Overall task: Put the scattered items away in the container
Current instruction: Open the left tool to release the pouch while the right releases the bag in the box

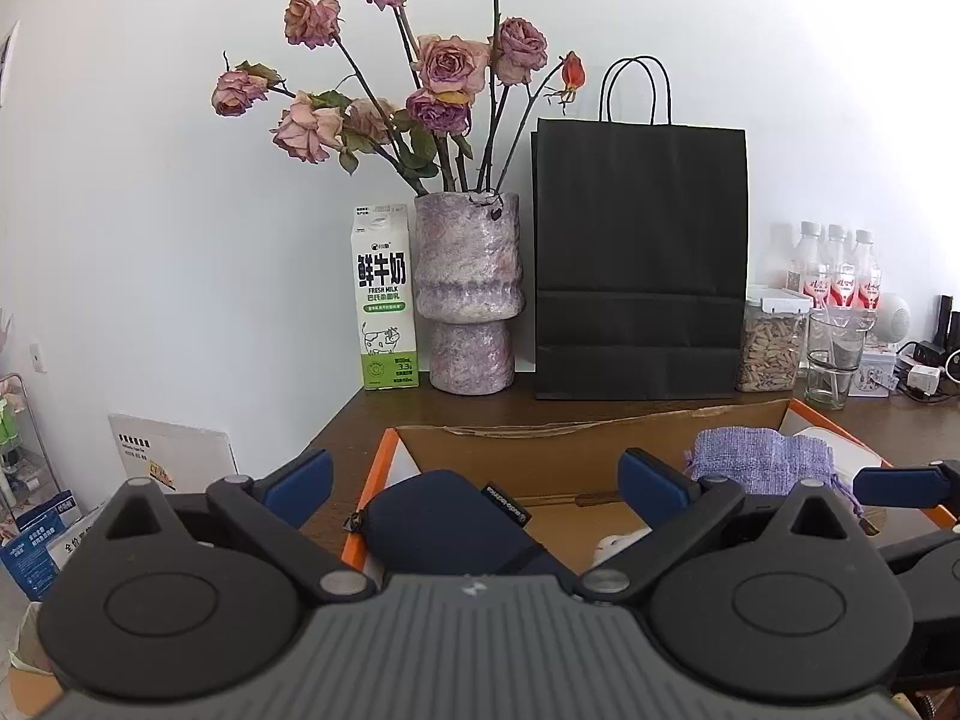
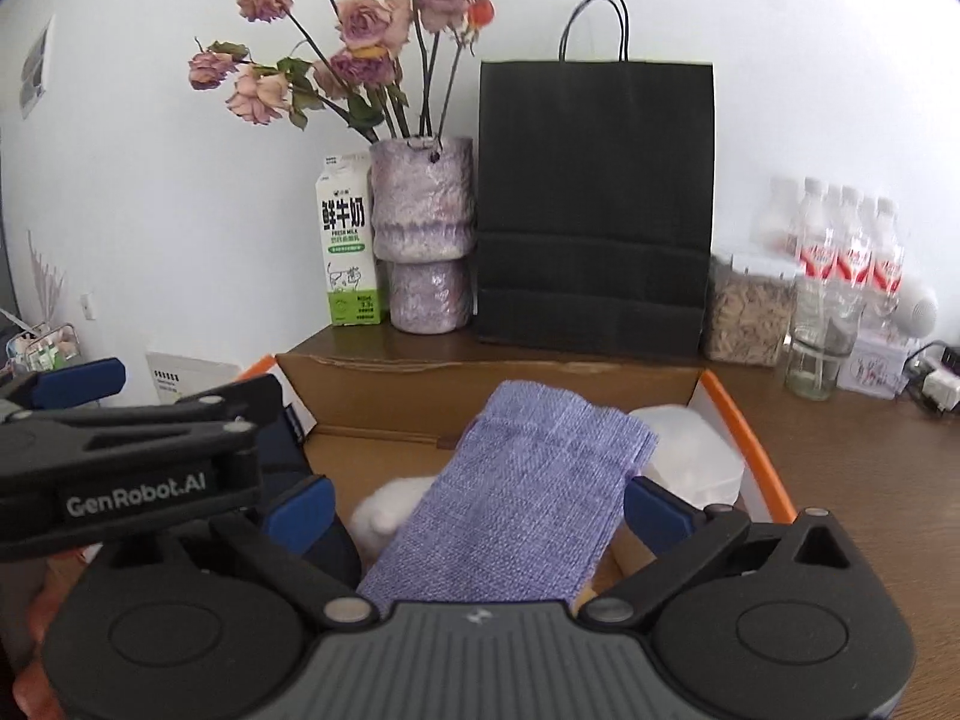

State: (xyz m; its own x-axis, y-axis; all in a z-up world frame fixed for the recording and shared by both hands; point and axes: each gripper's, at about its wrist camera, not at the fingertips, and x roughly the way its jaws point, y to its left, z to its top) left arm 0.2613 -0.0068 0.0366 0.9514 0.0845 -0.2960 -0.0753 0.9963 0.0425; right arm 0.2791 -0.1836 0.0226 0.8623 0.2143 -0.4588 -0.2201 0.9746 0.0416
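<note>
Right wrist view: right tool (image 2: 477, 507), jaws wide, grips nothing above purple pouch (image 2: 528, 480) lying inside cardboard box (image 2: 744, 438); apparently released there. Left tool (image 1: 474, 489), also spread, hovers over navy case (image 1: 444, 519) inside box.

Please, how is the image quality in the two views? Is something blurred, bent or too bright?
Left wrist view: mostly sharp, the milk carton print is readable; fisheye darkens the corners, and the wall glows bright at right. Right wrist view: softer, the bottles look washed out and blurred, the black paper bag bows slightly.
</note>
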